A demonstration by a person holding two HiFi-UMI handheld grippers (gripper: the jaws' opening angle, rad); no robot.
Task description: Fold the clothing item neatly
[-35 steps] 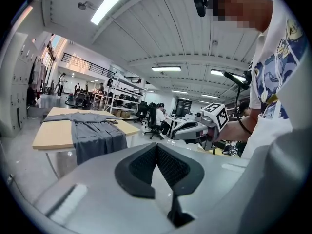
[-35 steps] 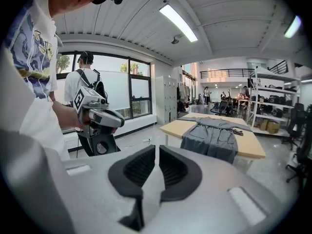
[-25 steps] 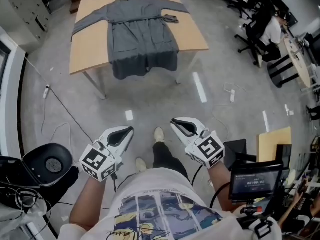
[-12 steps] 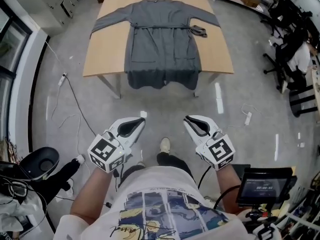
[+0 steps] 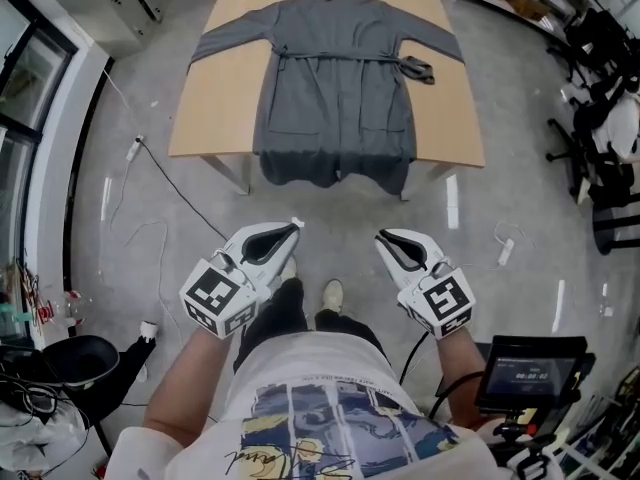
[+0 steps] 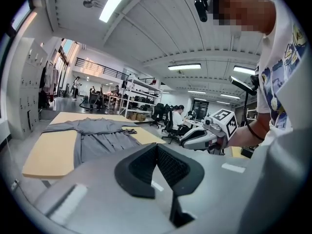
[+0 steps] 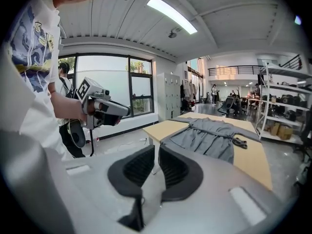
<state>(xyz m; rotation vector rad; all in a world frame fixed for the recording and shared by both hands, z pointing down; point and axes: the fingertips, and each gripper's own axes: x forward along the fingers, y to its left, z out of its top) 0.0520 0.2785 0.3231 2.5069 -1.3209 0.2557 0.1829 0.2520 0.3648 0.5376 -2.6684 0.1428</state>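
1. Grey robe point(image 5: 337, 88) lies flat on the tabletop point(image 5: 215, 108).
2. Long axis runs away from the person: collar far, hem over the near edge, sleeves out sideways.
3. Left tool point(image 5: 293, 227) jaws together, empty. Right tool point(image 5: 383, 237) narrow slit, empty.

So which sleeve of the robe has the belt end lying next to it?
The sleeve at the head view's right: the bunched belt end lies on the table just beside it. The other sleeve has no belt near it.
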